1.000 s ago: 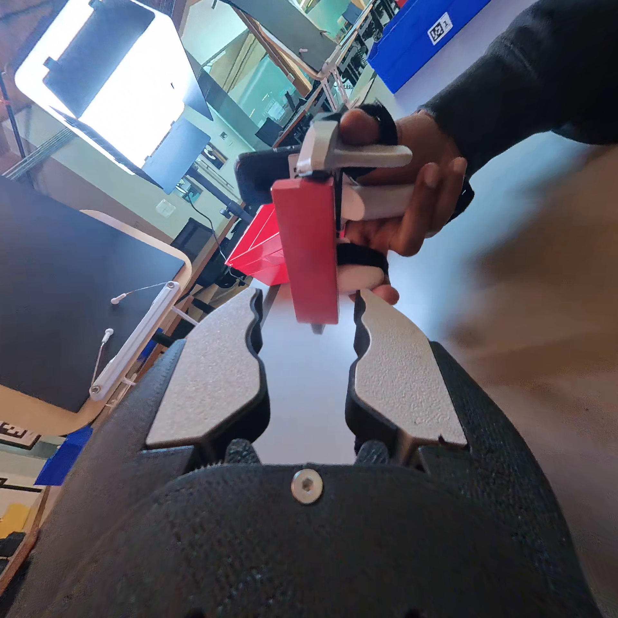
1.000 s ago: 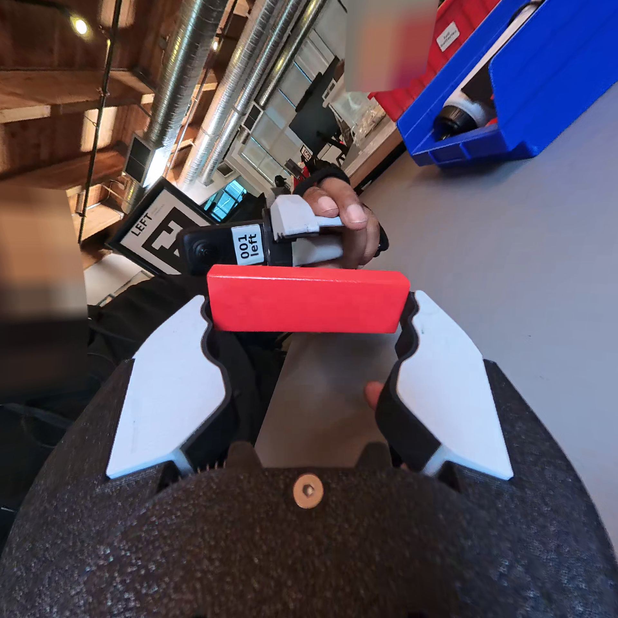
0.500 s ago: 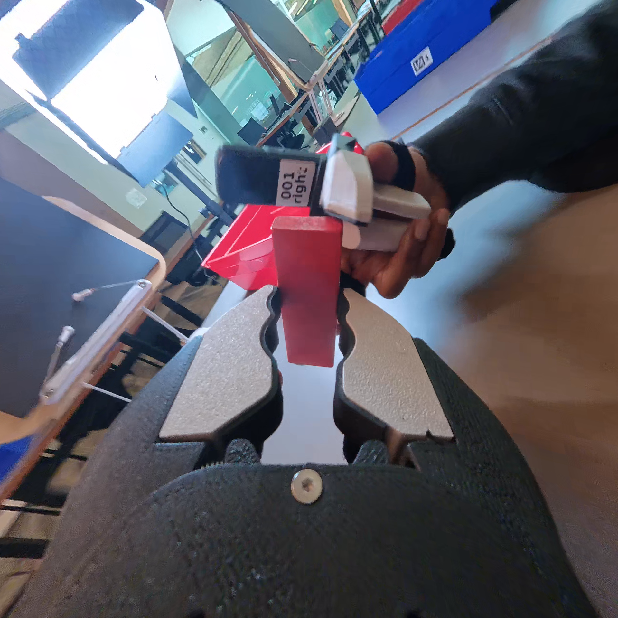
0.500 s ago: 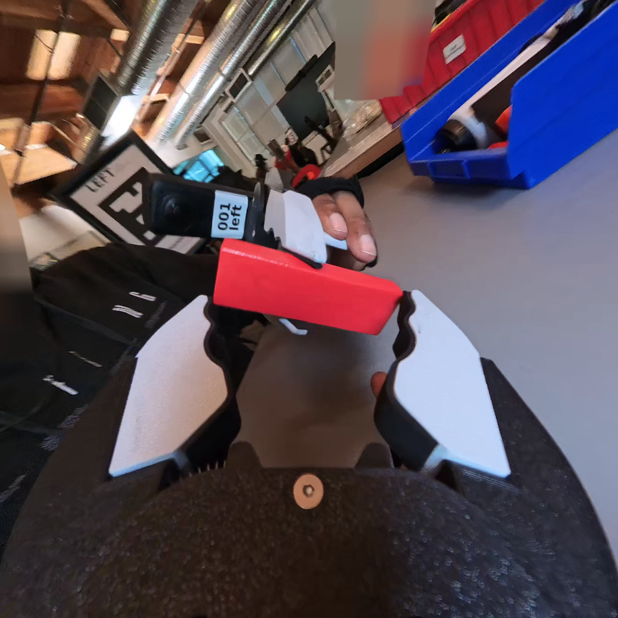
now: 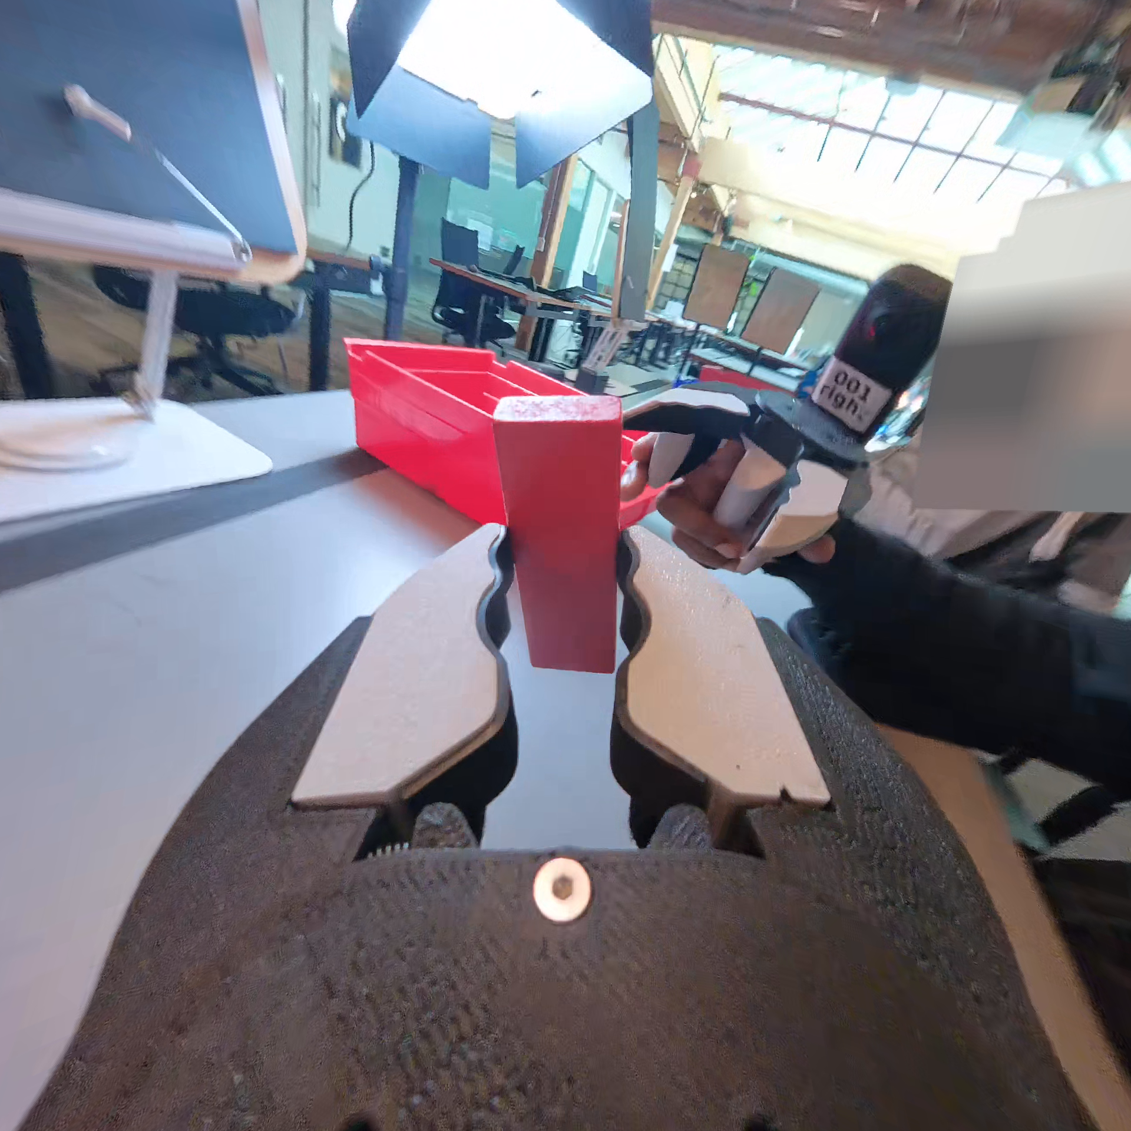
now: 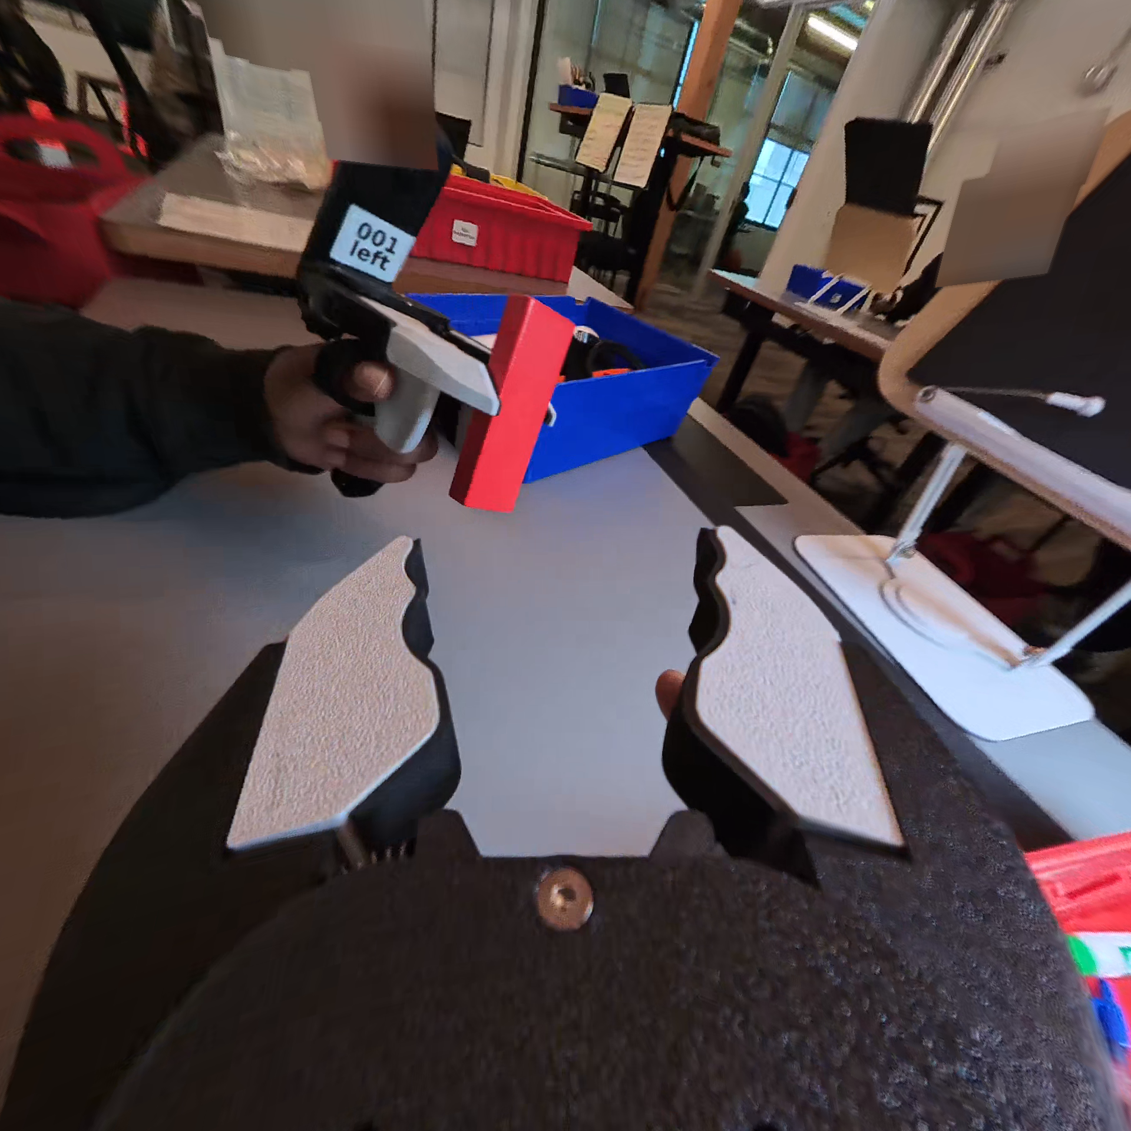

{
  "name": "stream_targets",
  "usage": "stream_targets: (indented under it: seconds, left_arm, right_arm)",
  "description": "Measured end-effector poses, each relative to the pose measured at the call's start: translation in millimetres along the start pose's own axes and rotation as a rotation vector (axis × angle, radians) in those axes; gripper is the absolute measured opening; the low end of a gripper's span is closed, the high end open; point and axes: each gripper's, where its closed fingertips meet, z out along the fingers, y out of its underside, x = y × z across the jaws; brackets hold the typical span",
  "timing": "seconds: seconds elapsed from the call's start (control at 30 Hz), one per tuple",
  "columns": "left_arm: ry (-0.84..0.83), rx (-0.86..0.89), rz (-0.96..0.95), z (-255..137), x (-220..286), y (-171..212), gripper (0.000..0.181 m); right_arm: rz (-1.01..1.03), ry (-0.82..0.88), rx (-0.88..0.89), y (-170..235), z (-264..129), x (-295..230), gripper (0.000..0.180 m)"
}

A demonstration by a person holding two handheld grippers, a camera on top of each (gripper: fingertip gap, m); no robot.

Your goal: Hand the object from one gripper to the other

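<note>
A long red block (image 5: 562, 538) stands upright between the fingertips of my left gripper (image 5: 560, 551), which is shut on it. In the right wrist view the same red block (image 6: 511, 404) hangs tilted from the left gripper (image 6: 489, 382) above the grey table. My right gripper (image 6: 558, 572) is open and empty, set back from the block. It also shows in the left wrist view (image 5: 685, 422), to the right of the block, held by a hand in a black sleeve.
A red bin (image 5: 428, 422) sits on the grey table (image 5: 153, 642) behind the block. A blue bin (image 6: 618, 391) with parts stands behind the block in the right wrist view. A white lamp base (image 6: 930, 636) sits at the table's right edge. There is about 9 cm between the tips of the two grippers.
The left gripper closed on the red block and the right gripper opened and let it go. The two grippers drew apart, and both views swung round to level with the table.
</note>
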Motion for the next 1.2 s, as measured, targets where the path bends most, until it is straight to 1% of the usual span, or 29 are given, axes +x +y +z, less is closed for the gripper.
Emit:
stream_targets:
  seconds: [0.1,0.2,0.33,0.43,0.57,0.73,0.9,1.07,1.13,1.17,1.2]
  left_arm:
    - [0.050,-0.025,-0.163,-1,-5,5,0.033]
    - [0.115,-0.043,-0.285,0,-2,10,0.033]
    - [0.255,-0.146,-0.437,4,13,25,0.033]
    - [0.338,-0.217,-0.502,7,27,36,0.033]
    - [0.386,-0.268,-0.511,10,40,44,0.033]
    - [0.455,-0.349,-0.498,12,61,55,0.033]
    - [0.504,-0.420,-0.484,13,77,65,0.033]
    - [0.513,-0.409,-0.476,12,77,66,0.033]
    - [0.503,-0.375,-0.453,14,76,62,0.034]
    - [0.488,-0.353,-0.430,14,74,59,0.037]
    - [0.466,-0.326,-0.403,14,71,55,0.044]
  right_arm:
    - [-0.130,0.027,-0.019,-2,5,-9,0.083]
    - [-0.259,0.036,-0.062,2,12,-20,0.085]
    - [-0.391,0.038,-0.086,7,22,-35,0.093]
    - [-0.472,0.024,-0.094,9,29,-47,0.100]
    - [-0.560,-0.008,-0.115,15,36,-60,0.105]
    - [-0.589,-0.041,-0.151,25,41,-67,0.110]
    - [-0.630,-0.073,-0.186,33,46,-77,0.110]
    - [-0.626,-0.062,-0.216,35,48,-77,0.110]
    - [-0.573,-0.063,-0.203,32,46,-75,0.110]
    - [-0.546,-0.055,-0.195,31,45,-71,0.110]
    - [-0.510,-0.048,-0.176,28,42,-67,0.110]
